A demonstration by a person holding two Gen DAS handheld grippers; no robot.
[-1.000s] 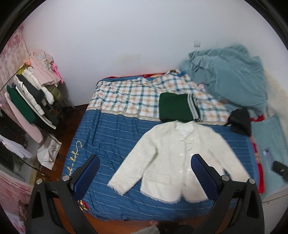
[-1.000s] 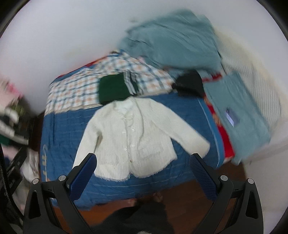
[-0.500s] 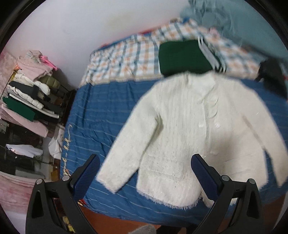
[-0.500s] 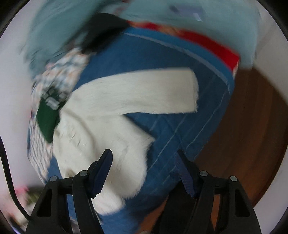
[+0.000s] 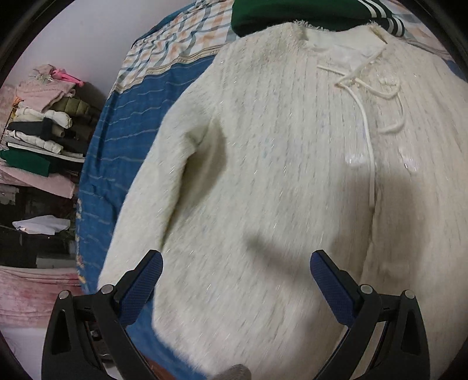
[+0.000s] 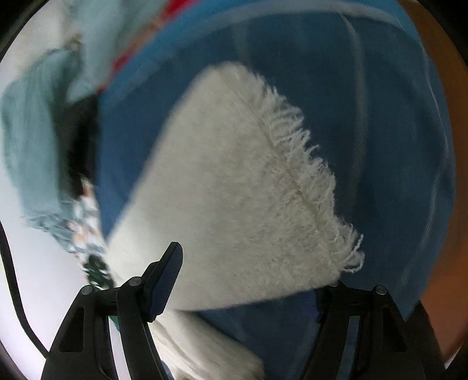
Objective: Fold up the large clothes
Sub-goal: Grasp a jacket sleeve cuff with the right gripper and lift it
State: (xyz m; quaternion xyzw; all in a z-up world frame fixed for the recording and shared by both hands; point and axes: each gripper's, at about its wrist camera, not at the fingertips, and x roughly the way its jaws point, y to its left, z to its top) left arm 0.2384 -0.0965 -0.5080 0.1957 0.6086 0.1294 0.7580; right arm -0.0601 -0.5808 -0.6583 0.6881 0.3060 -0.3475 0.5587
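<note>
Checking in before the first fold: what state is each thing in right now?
White cardigan: spread flat, front up, unfolded.
Right sleeve cuff: flat on the bed, between the jaws, not gripped.
Green garment: folded, above the collar.
Left gripper: open over the cardigan.
Right gripper: open.
</note>
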